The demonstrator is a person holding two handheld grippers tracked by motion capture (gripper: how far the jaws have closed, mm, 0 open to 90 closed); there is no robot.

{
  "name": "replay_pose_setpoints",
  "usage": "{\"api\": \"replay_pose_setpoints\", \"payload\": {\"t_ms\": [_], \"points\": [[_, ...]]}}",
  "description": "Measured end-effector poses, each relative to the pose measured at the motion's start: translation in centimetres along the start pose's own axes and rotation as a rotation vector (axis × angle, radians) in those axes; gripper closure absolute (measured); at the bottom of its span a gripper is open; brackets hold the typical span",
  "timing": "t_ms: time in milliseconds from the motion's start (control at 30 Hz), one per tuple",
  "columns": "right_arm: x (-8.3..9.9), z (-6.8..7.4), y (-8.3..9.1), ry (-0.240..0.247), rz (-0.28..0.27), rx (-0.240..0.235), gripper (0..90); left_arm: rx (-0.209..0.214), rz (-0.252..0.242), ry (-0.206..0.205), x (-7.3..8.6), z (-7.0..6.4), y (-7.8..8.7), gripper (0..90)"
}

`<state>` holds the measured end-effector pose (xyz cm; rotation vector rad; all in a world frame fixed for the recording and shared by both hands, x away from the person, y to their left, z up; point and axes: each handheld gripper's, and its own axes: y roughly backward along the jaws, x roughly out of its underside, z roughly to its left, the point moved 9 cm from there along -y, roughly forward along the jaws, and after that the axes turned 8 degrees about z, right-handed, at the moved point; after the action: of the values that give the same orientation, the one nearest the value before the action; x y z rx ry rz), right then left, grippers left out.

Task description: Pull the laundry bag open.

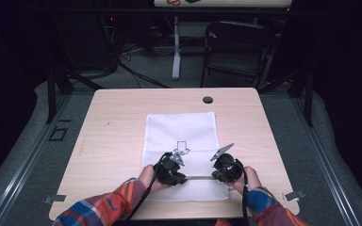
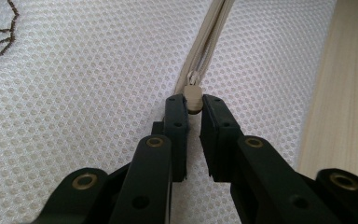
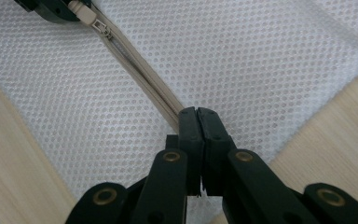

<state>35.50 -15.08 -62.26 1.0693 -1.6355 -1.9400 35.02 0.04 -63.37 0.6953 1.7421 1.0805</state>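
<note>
Zipper (image 2: 209, 44) on white mesh bag (image 1: 181, 127), near counter (image 1: 113, 136) edge, looks fully closed; left gripper (image 2: 194, 105) pinches the pull (image 2: 193, 95), right gripper (image 3: 198, 116) clamps zipper end. Opening not yet begun.

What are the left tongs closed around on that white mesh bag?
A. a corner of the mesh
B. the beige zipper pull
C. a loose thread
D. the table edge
B: in the left gripper view the left tongs pinch the beige zipper pull between their tips, while the right tongs clamp the zipper tape farther along the mesh bag.
</note>
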Motion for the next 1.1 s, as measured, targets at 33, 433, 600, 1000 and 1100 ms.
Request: {"api": "replay_pose_setpoints", "payload": {"t_ms": [33,433,600,1000,1100], "points": [[-0.1,0.1,-0.2,0.002,0.0,-0.005,89.8,0.001,0.006,-0.001,0.0,0.0,0.0,80.7],[0.1,-0.2,-1.2,0.068,0.049,0.058,90.0,0.0,-0.001,0.005,-0.1,0.1,0.0,80.6],[0.2,-0.1,-1.2,0.093,0.045,0.071,90.0,-0.004,0.004,0.007,-0.1,0.1,-0.1,80.7],[0.3,-0.2,-1.3,0.063,0.028,0.038,90.0,-0.002,-0.004,-0.004,-0.1,0.0,0.4,81.0],[0.4,-0.3,-1.2,0.062,0.037,0.037,90.0,0.004,0.003,-0.003,0.0,-0.1,0.4,81.0]]}}
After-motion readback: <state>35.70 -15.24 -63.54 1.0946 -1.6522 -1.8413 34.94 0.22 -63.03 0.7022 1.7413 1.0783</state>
